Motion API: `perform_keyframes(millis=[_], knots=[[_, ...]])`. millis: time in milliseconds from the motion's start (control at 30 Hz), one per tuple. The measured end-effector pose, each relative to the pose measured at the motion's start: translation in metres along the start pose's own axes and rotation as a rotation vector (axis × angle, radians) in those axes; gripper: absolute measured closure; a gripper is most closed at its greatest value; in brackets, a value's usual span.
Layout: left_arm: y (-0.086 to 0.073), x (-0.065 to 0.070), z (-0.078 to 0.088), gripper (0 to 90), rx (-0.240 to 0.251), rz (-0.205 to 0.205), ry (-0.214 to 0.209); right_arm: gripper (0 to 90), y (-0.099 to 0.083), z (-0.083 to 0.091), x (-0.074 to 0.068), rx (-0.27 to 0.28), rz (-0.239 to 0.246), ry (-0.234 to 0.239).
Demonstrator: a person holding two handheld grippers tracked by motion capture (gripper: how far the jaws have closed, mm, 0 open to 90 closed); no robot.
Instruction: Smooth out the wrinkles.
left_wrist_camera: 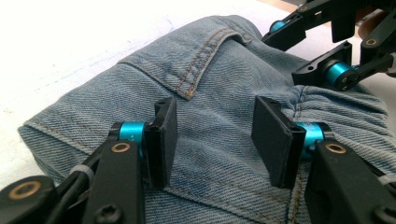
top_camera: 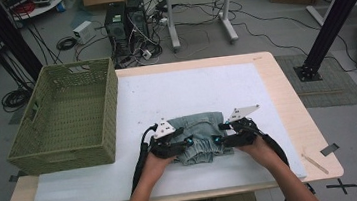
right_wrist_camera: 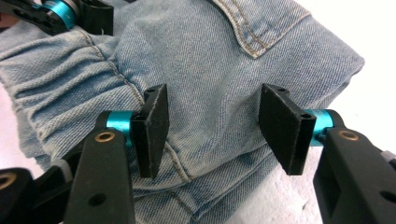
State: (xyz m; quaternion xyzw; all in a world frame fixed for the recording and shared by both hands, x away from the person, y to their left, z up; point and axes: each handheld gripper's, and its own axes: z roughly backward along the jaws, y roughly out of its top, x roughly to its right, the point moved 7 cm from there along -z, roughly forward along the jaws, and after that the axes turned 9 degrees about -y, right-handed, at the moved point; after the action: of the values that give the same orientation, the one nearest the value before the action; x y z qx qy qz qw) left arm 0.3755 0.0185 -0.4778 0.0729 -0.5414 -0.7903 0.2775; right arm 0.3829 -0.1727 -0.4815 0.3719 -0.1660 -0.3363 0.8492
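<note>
A folded pale-blue denim garment (top_camera: 200, 127) lies on the white mat near the table's front edge. My left gripper (top_camera: 186, 142) is at its left end and my right gripper (top_camera: 219, 139) at its right end, both pointing inward. In the left gripper view the denim (left_wrist_camera: 219, 79) shows a stitched pocket, and my left gripper (left_wrist_camera: 215, 135) hovers open over the cloth, pads apart from it. The right gripper (left_wrist_camera: 322, 51) appears at the top right. In the right gripper view my right gripper (right_wrist_camera: 212, 128) stands open over a denim (right_wrist_camera: 205, 56) fold beside the gathered waistband.
A green woven basket (top_camera: 67, 117) stands on the table's left side, overhanging its edge. The white mat (top_camera: 190, 86) covers most of the wooden table (top_camera: 286, 89). A thin wooden stick (top_camera: 316, 162) lies at the front right corner. Computers and cables sit on the floor beyond.
</note>
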Motion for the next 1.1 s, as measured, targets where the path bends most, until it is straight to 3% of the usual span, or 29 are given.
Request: perform_keyframes(millis=[67, 267, 400, 500, 567, 833, 1100], knots=[[0.002, -0.001, 0.002, 50.7, 0.010, 0.005, 0.002, 43.4, 0.003, 0.004, 0.000, 0.021, 0.005, -0.002], [0.012, -0.005, 0.014, 42.4, 0.086, 0.013, 0.042, 32.2, 0.012, 0.022, 0.009, 0.126, -0.057, -0.024], [0.019, -0.007, 0.024, 28.8, 0.133, 0.043, 0.049, 28.3, 0.009, 0.032, 0.020, 0.150, -0.085, -0.061], [0.024, -0.007, 0.032, 21.0, 0.166, 0.039, 0.051, 21.3, 0.007, 0.039, 0.027, 0.160, -0.102, -0.087], [0.026, -0.008, 0.036, 20.5, 0.173, 0.043, 0.059, 21.2, 0.007, 0.044, 0.028, 0.172, -0.113, -0.085], [0.041, -0.004, 0.047, 20.5, 0.193, 0.011, 0.054, 21.2, 0.005, 0.056, 0.027, 0.190, -0.070, -0.120], [0.041, -0.005, 0.051, 20.5, 0.196, 0.017, 0.065, 21.2, 0.004, 0.064, 0.031, 0.207, -0.079, -0.120]])
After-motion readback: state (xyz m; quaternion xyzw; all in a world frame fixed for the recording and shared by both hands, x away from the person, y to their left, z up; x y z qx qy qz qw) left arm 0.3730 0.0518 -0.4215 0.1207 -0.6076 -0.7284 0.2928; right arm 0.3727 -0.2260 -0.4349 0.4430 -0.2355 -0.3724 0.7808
